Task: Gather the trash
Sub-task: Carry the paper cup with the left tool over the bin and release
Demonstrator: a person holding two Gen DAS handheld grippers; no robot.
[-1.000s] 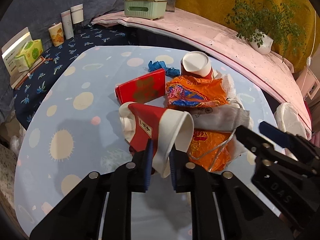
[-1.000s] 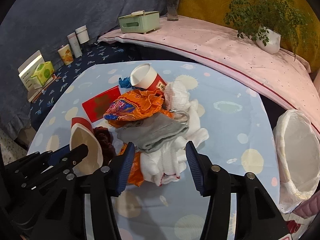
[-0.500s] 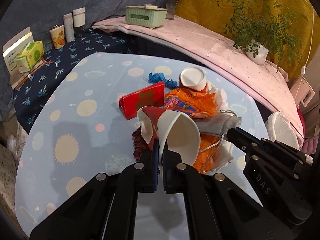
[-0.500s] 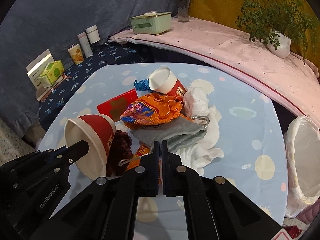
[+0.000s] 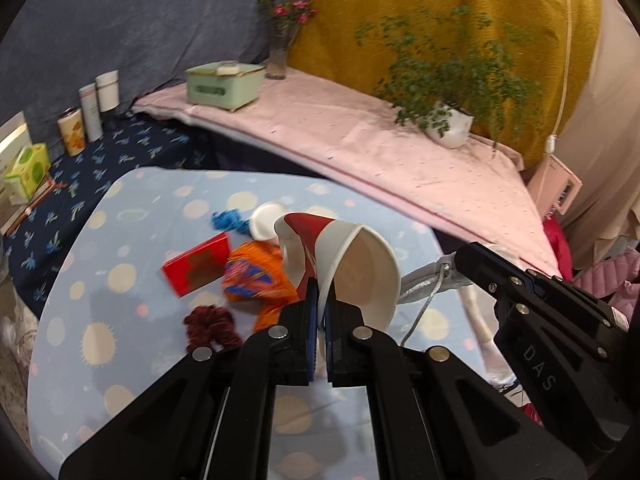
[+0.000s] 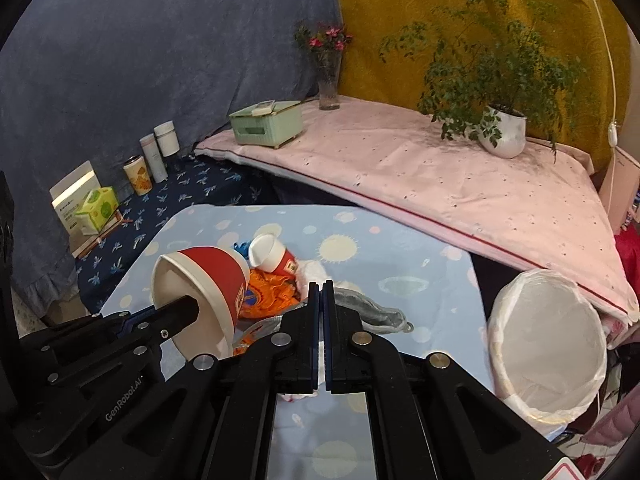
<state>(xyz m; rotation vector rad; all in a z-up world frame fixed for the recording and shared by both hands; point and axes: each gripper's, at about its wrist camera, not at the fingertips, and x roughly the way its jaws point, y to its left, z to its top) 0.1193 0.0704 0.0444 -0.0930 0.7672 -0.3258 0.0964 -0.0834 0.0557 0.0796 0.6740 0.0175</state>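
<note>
The left hand-held gripper (image 5: 321, 300) is seen clamped on the rim of a red and white paper cup (image 5: 344, 264), which is held tipped on its side above the counter (image 5: 100, 280) covered with a pale blue cloth printed with suns and planets. The right hand-held gripper (image 6: 321, 292) is closed on a grey cloth pouch with a metal cord (image 6: 372, 312), pinched between its blue-padded jaws and lifted off the pile. Below the raised cup, an orange crinkled snack wrapper (image 5: 256, 276), a flat red cardboard box (image 5: 196, 268), a dark red knitted scrunchie (image 5: 210, 326) and a crumpled blue scrap (image 5: 228, 220) are left lying on the counter, with a second red and white paper cup (image 6: 272, 256) lying on its side behind the wrapper. A round bin lined with a white plastic bag (image 6: 548, 344) is placed just beside the counter's right edge. Farther back, a mint green box (image 6: 266, 124) and a potted green plant (image 6: 500, 128) are set on a pink-covered ledge (image 6: 440, 184).
</note>
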